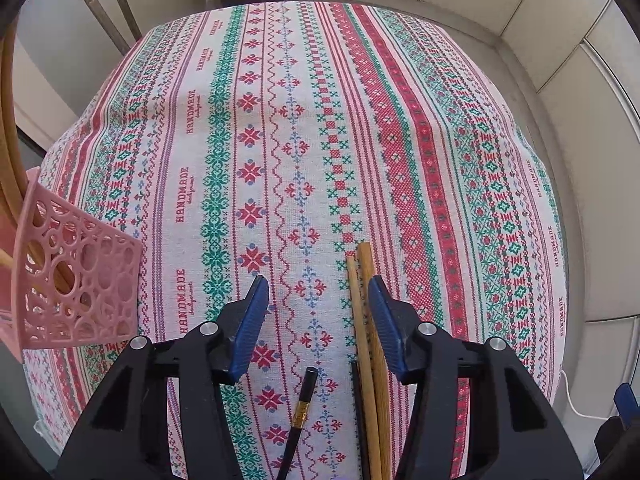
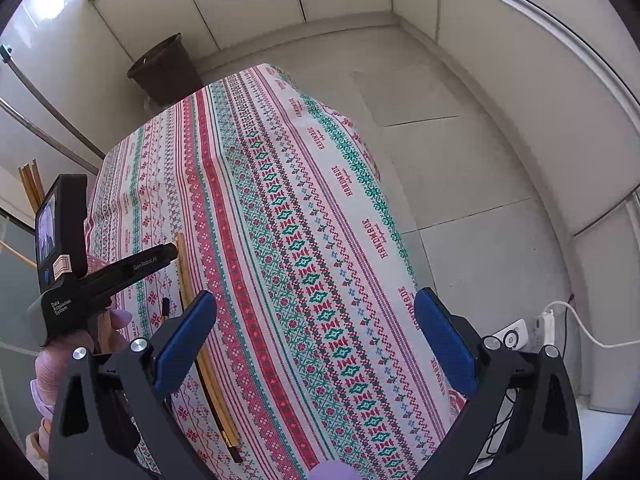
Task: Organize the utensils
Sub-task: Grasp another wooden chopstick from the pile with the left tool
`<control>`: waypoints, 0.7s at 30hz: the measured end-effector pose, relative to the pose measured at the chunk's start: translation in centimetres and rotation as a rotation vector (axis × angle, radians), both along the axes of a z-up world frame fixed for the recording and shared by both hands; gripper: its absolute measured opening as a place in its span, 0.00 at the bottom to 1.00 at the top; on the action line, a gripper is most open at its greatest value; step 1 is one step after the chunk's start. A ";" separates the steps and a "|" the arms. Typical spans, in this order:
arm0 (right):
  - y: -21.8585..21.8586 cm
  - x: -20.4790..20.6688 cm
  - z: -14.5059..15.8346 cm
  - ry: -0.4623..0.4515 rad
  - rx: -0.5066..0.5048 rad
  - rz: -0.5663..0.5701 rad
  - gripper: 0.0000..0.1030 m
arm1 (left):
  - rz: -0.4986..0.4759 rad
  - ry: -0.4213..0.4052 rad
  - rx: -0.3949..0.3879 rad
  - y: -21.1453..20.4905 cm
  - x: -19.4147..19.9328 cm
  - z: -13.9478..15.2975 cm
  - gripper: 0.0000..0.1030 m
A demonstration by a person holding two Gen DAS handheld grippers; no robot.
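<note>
left claw (image 1: 318,308) hangs steeply over the bench (image 1: 420,128), which wears a red, green and pink patterned cloth. step in hand, as i read it: picking up chopsticks from the cloth to carry them to the pink basket (image 1: 80,276). jaws stand part-way apart and released; nothing is pinched between the blue pads. the wooden chopsticks (image 1: 366,320), a pair lying side by side, run lengthwise under the claw and sit hard against the right-hand finger, possibly touching its pad, with the left-hand finger well apart from them. a black chopstick (image 1: 305,400) with a gold band lies between the two fingers, nearer the camera, apart from both pads; a second dark stick seems to lie along the wooden pair, edge only visible. the pink basket stands at the left edge of the bench in the left wrist view, well apart from the claw, with wooden sticks already leaning inside it. right claw (image 2: 316,344) is held off over the near right side of the bench, jaws wide and released, gripping nothing; the wooden chopsticks (image 2: 188,292) pass just beside its left finger. from that view the left claw (image 2: 172,248) shows side-on, in a person's hand (image 2: 116,320). next move, judged: shift the left claw slightly toward the wooden pair so both sticks sit centred, close fully, lift without letting them scissor, then swing left to the basket.
</note>
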State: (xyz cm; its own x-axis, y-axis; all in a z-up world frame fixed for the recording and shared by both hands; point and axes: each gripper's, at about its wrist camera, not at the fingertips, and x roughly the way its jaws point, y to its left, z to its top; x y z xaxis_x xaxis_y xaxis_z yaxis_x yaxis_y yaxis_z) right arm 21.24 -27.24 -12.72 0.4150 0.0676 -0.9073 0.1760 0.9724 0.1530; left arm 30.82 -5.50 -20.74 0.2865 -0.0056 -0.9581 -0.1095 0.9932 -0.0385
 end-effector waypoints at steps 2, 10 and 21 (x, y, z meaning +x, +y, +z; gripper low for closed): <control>0.0 0.0 -0.2 0.006 -0.001 0.001 0.93 | 0.000 0.019 0.016 0.2 0.1 -0.5 0.48; -0.4 0.1 -0.4 0.015 0.001 -0.018 0.93 | -0.099 0.008 0.052 -2.8 -0.1 -1.4 0.25; -0.7 1.1 -2.5 0.110 0.167 -0.075 0.93 | -0.154 -0.038 -0.086 -3.0 -1.1 -1.1 0.06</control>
State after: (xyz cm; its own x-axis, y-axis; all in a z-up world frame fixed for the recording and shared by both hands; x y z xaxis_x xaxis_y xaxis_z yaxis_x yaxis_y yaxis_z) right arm 22.32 -27.94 -15.22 0.3240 0.1935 -0.9260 0.2716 0.9186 0.2870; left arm 29.75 -8.51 -21.83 0.3117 -0.1333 -0.9408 0.0463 0.9911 -0.1251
